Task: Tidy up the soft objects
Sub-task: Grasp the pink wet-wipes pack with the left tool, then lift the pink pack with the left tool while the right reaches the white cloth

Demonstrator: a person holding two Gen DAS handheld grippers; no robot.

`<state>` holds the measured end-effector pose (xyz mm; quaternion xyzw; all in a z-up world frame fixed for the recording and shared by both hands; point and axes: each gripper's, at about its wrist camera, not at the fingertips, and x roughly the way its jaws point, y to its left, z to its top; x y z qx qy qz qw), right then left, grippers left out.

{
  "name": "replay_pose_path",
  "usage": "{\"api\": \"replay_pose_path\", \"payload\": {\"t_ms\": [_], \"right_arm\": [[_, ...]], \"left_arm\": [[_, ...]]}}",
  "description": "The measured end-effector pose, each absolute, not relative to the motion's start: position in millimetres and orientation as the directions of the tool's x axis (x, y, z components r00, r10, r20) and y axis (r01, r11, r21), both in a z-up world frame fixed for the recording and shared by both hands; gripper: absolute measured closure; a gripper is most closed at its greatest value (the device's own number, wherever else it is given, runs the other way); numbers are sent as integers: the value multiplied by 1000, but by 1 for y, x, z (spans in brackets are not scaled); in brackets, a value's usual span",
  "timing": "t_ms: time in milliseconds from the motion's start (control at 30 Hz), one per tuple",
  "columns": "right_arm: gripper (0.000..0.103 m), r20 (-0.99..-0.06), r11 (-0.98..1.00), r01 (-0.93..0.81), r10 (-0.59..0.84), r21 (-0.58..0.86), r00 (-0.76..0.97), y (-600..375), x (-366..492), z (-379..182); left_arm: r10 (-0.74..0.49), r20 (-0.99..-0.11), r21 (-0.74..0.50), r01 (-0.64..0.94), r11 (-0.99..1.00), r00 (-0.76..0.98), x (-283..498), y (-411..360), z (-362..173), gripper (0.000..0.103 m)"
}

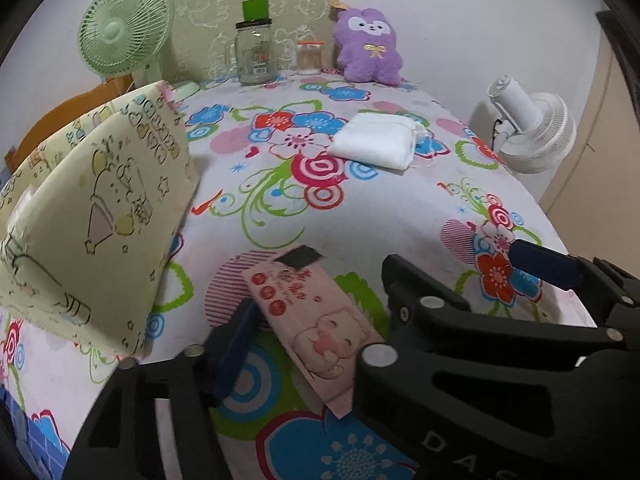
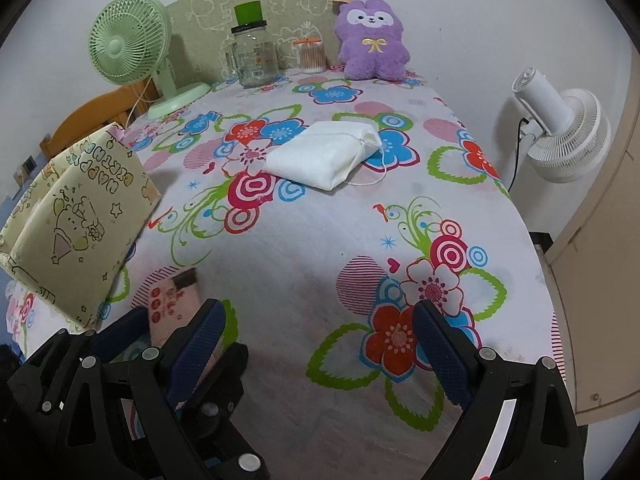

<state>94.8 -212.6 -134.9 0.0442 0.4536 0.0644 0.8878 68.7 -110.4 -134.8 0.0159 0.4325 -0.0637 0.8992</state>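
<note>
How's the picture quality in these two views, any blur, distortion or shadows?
Left wrist view: strong fisheye bending, dark corners, and the tissue pack is slightly soft. Right wrist view: same curvature, sharp on the white pouch, with a soft shadow under it.

The pink tissue pack [image 1: 316,320] has its near end hidden behind the black frame of the right hand-held gripper [image 2: 320,344] in the left wrist view, and in the right wrist view only its far end shows above the left hand-held gripper [image 1: 384,292]; the printed gift bag [image 1: 92,224] is cut off by the picture's left edge; the label on the glass jar [image 1: 256,54] is too small to read; the green fan [image 1: 124,32] has its base partly hidden behind the bag.
</note>
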Motion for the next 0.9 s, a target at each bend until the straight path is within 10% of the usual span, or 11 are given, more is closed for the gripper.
{"api": "replay_pose_path", "payload": {"t_ms": [333,900], "right_arm": [[7,-799,987,-74,156,139,581,-211,92,-133],[7,-780,986,-84,165,144,604,-205,105,-120]], "left_arm": [[-139,-773,-34,177,984,619,64,-111,-133,63],[-128,-764,-23,171,985,632,86,-104,-118,64]]}}
